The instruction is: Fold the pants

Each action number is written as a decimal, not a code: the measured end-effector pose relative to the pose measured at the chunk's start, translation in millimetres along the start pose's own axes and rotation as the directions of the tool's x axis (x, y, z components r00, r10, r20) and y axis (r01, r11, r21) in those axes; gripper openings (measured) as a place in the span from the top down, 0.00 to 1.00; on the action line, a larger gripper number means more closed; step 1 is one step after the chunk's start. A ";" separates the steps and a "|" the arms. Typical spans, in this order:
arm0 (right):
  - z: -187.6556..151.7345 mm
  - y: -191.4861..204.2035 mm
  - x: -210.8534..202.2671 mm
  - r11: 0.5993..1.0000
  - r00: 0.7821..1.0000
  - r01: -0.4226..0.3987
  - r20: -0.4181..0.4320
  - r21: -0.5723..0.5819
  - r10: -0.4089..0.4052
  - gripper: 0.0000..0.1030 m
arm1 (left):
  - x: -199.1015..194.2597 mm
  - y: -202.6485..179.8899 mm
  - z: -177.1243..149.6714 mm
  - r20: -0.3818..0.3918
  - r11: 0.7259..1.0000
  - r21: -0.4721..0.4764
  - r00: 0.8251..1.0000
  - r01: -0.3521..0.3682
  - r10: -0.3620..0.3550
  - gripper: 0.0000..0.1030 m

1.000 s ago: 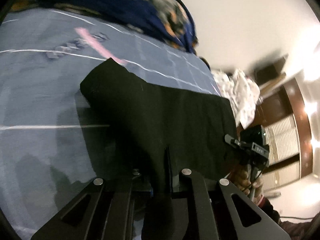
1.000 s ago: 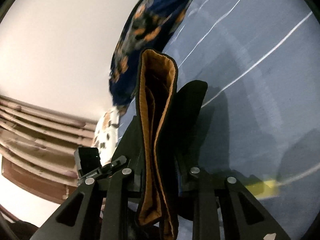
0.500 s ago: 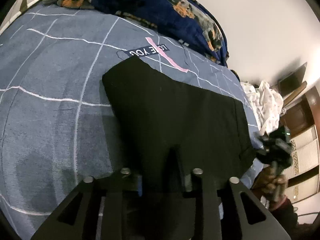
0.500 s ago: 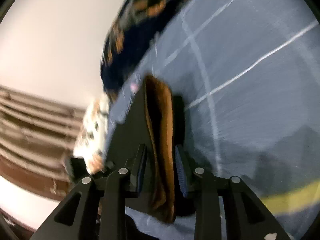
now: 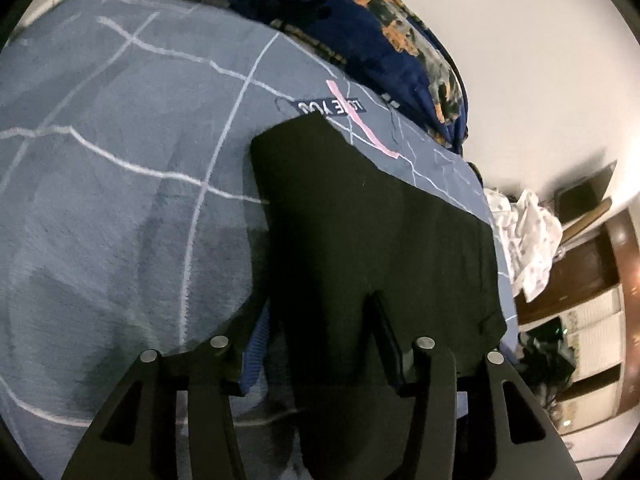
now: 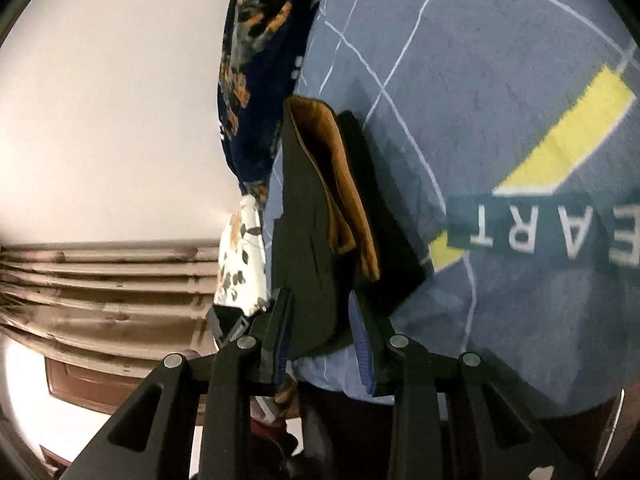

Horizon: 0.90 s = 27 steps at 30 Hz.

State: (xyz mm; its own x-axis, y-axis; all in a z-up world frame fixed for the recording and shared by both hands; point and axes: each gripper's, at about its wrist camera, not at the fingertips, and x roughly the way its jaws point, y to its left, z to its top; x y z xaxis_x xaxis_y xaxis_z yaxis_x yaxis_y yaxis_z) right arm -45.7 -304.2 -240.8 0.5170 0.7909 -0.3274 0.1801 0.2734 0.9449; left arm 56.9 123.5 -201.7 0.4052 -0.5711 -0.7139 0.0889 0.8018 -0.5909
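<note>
Two grippers are in my hands, and both have their fingers spread apart with black cloth lying between them, not pinched. My left gripper [image 5: 320, 344] sits at the six o'clock edge of the pants [image 5: 368, 232], which lie flat and folded on the blue-grey bedspread [image 5: 120, 200], running up toward one o'clock, where a corner covers part of a pink stripe [image 5: 362, 122]. My right gripper [image 6: 320, 332] straddles the waist end, where the orange lining [image 6: 340, 184] shows in the open fold. A navy patterned blanket [image 5: 360, 20] is bunched at twelve o'clock, along the far side of the bed. A yellow stripe [image 6: 568, 120] lies at two o'clock.
</note>
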 end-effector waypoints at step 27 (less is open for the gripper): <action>-21.8 -12.9 -3.3 0.994 0.995 0.089 0.048 0.071 -0.093 0.91 | -6.1 -39.4 -6.7 0.047 0.988 0.133 0.996 -0.079 0.073 0.39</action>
State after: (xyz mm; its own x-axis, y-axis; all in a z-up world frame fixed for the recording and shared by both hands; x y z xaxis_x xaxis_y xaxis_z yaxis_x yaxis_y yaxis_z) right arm -68.0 -298.4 -251.8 0.5376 0.7351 -0.4131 0.2842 0.3033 0.9095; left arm 44.8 94.3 -176.5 0.4526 -0.5019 -0.7370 0.1765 0.8606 -0.4777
